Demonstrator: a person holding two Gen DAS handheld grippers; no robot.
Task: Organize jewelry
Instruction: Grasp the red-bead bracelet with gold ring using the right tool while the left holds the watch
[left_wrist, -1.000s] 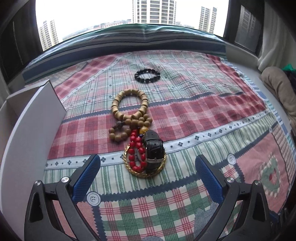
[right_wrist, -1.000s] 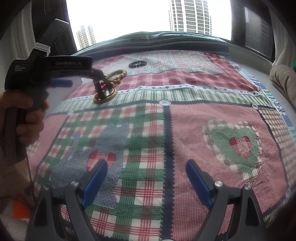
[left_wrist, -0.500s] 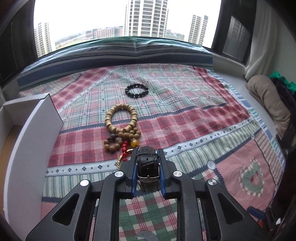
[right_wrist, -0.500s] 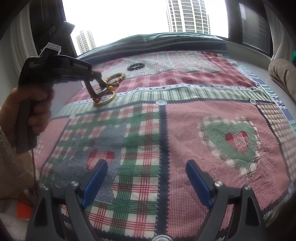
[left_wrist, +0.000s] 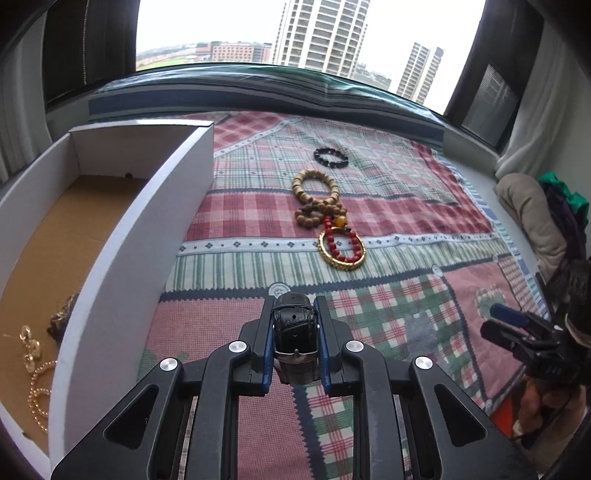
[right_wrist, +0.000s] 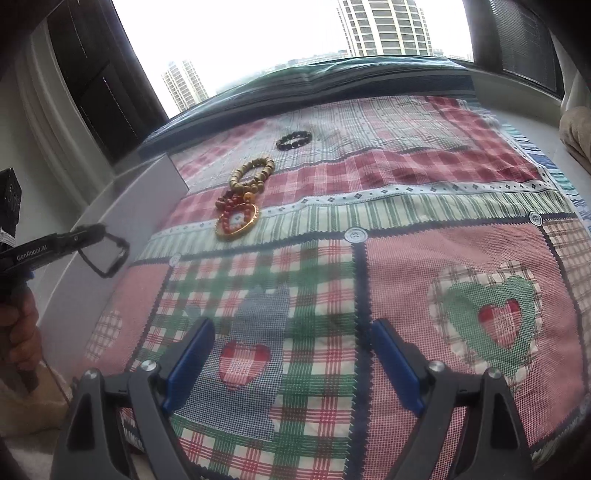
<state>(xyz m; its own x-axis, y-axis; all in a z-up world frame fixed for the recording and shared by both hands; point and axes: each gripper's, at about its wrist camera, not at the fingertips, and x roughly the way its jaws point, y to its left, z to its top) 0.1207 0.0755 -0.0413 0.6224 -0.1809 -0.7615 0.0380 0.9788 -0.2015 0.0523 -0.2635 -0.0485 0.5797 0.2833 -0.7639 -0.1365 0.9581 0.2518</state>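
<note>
My left gripper (left_wrist: 294, 308) is shut on a black leather watch (left_wrist: 294, 328), holding it by the strap above the patchwork quilt (left_wrist: 388, 314). The right wrist view shows the watch (right_wrist: 110, 266) dangling as a loop beside the white box (right_wrist: 147, 206). A gold bangle with a red bead bracelet (left_wrist: 341, 249) inside it, a wooden bead bracelet (left_wrist: 316, 188) and a black bead bracelet (left_wrist: 331, 157) lie in a row further out on the quilt. My right gripper (right_wrist: 293, 354) hovers open over the quilt with nothing between its fingers.
The open white box (left_wrist: 147, 229) stands at the left with a cardboard floor; gold earrings (left_wrist: 31, 347) and chains lie in its near end. A folded beige cloth (left_wrist: 524, 210) lies on the sill at the right. A window runs behind the bed.
The left gripper, open over the watch a second ago, shut on it, lifted it off the bangle and drew back toward the box. The right gripper rose slightly.
</note>
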